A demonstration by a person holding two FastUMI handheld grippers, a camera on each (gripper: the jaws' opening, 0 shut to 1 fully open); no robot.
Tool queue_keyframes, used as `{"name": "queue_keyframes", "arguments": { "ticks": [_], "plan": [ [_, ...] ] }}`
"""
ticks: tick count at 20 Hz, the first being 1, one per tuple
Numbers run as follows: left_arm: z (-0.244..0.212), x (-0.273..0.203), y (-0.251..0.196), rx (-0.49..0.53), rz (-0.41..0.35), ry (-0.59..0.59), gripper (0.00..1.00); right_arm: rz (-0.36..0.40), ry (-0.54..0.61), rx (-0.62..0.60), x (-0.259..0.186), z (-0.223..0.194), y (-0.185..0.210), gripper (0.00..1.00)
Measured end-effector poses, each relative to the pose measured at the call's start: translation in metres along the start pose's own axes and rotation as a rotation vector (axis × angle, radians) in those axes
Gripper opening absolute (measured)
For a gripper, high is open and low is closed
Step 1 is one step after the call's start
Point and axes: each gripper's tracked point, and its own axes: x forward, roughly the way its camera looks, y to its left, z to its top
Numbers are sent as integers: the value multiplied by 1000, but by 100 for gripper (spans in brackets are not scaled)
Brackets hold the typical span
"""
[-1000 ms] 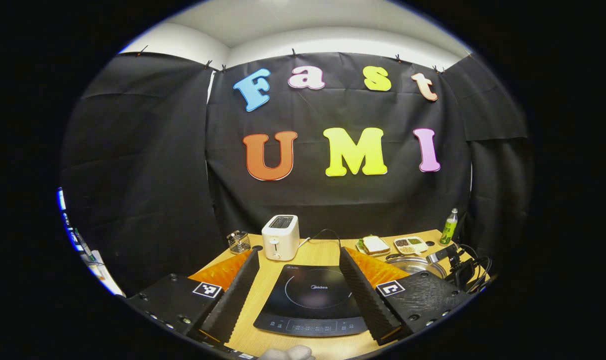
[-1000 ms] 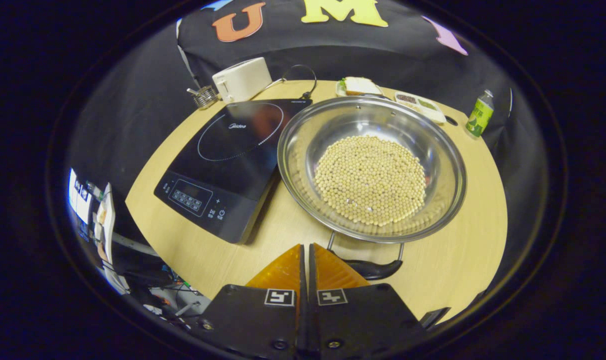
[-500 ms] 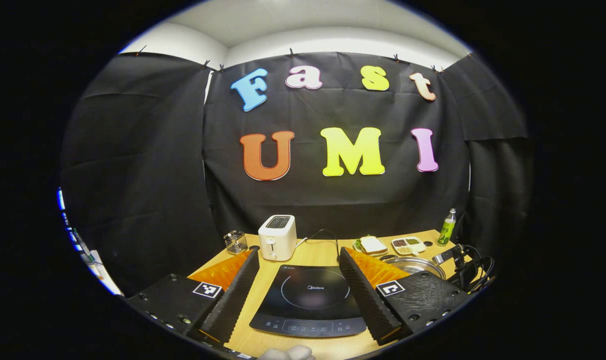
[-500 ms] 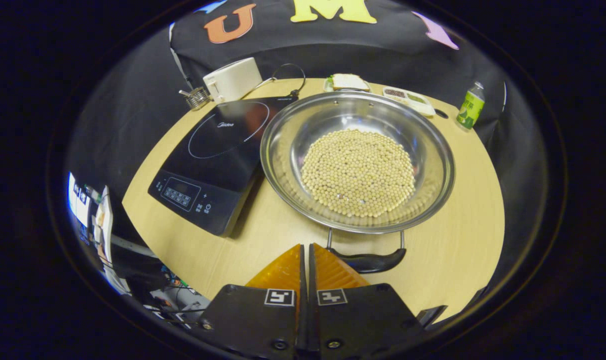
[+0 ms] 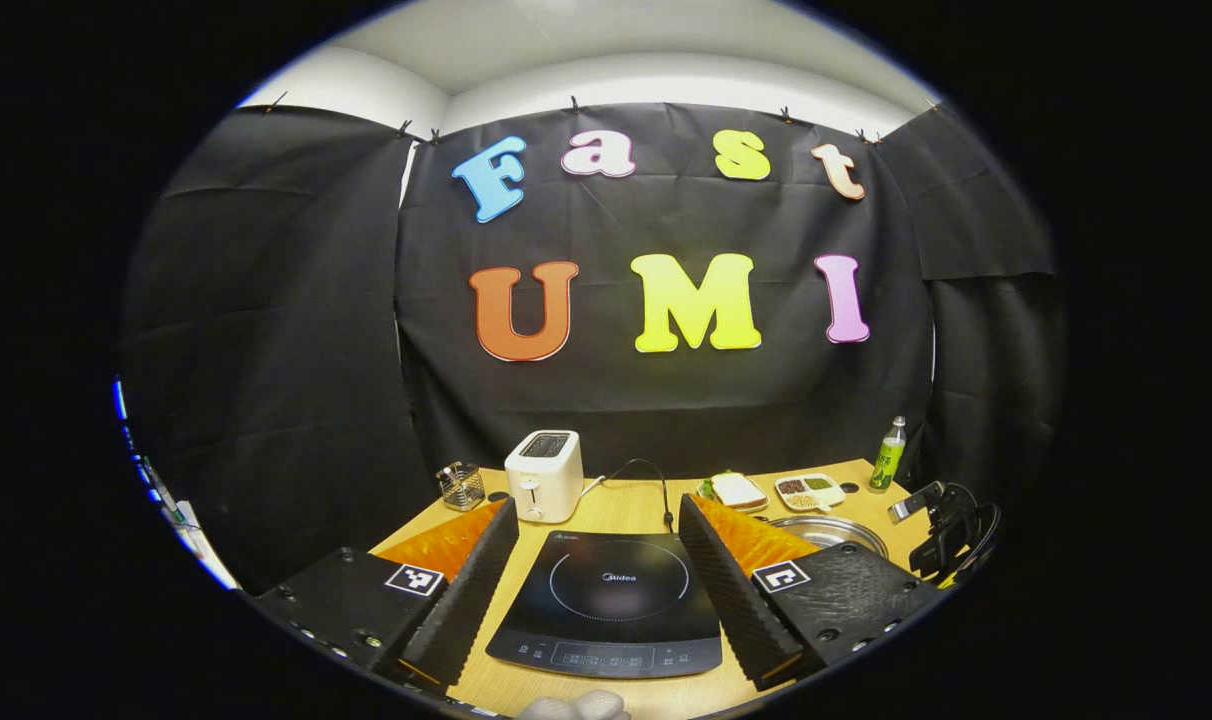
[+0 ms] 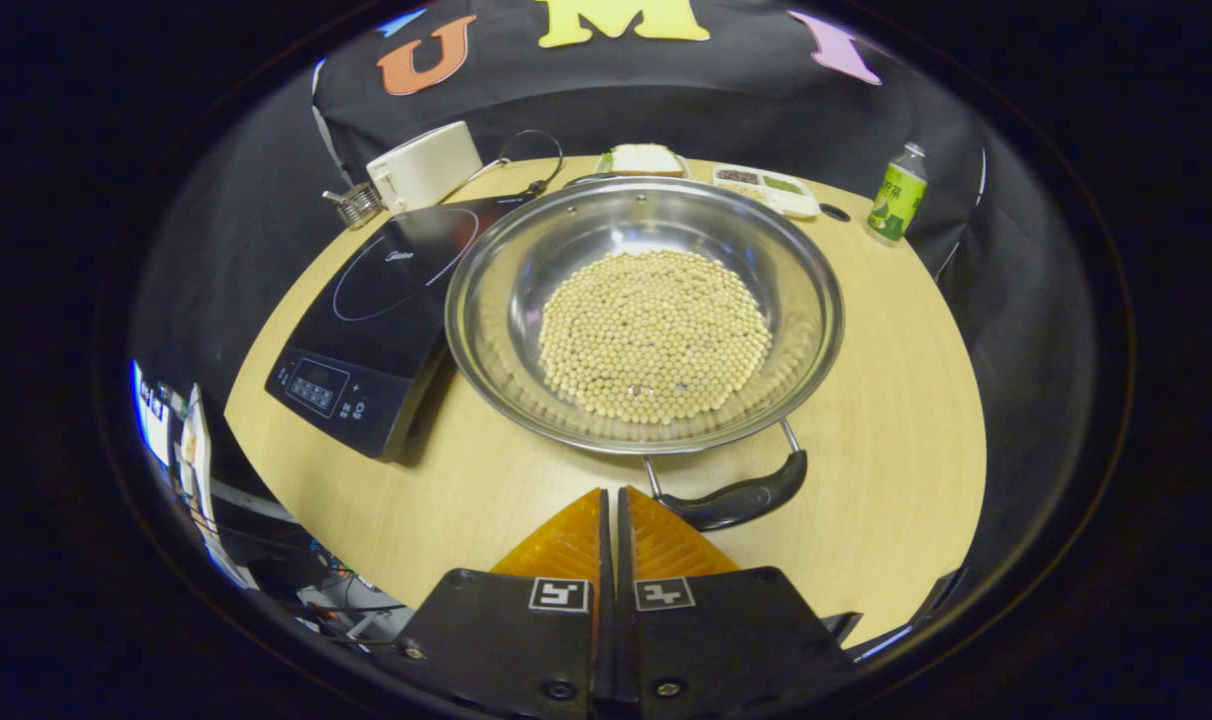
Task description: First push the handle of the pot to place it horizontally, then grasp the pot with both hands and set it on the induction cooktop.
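In the right gripper view a wide steel pot (image 6: pixel 526 250) filled with pale beans sits mid-table, its left rim reaching over the edge of the black induction cooktop (image 6: pixel 366 310). The pot's black handle (image 6: pixel 736 498) faces me, tilted with its right end higher. My right gripper (image 6: pixel 611 493) is shut and empty, its tips just left of the handle's near end. In the left gripper view my left gripper (image 5: pixel 598 502) stands open above the cooktop (image 5: pixel 611 600), with the pot's rim (image 5: pixel 828 526) past its right finger.
At the back of the round wooden table (image 6: pixel 886 430) stand a white toaster (image 6: pixel 423 165), a wire basket (image 6: pixel 351 205), a sandwich plate (image 6: pixel 641 158), a divided dish (image 6: pixel 766 185) and a green bottle (image 6: pixel 896 195). The cooktop's cord (image 5: pixel 646 470) loops behind it.
My right gripper has drawn back and swung right: the pot now sits farther left in its view, and the handle stands clear of the fingers. My left gripper has pulled back slightly.
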Motion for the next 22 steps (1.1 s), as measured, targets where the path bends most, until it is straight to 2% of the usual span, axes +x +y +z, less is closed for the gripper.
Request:
{"name": "queue_keyframes", "arguments": {
  "ticks": [3,4,6,7,9,12,13,17,19,20,22],
  "plan": [
    [1,2,-6,-4,1,0,96,-19,-3,4,-1,1,-20,0],
    [2,1,-9,-4,6,-2,96,-22,-3,7,-1,2,-26,4],
    [1,3,-13,-8,14,1,96,-24,-1,8,0,4,-38,0],
    [1,3,-14,-9,18,2,96,-27,0,5,0,4,-45,4],
    [-1,4,-19,-9,28,7,96,-34,1,-4,1,7,-58,0],
    [-3,6,-25,-9,47,17,96,-35,0,-11,2,12,-76,0],
    [-3,6,-27,-9,56,19,96,-33,2,-19,2,14,-82,4],
    [-4,7,-37,-11,88,26,96,-24,14,-73,7,22,-103,4],
    [-6,6,-41,-10,108,30,96,-12,20,-113,10,27,-111,0],
    [-6,8,-45,-11,116,34,96,-9,24,-137,12,29,-116,4],
    [-11,6,-51,-10,134,44,96,-9,30,-175,16,34,-128,4]
  ]
}}
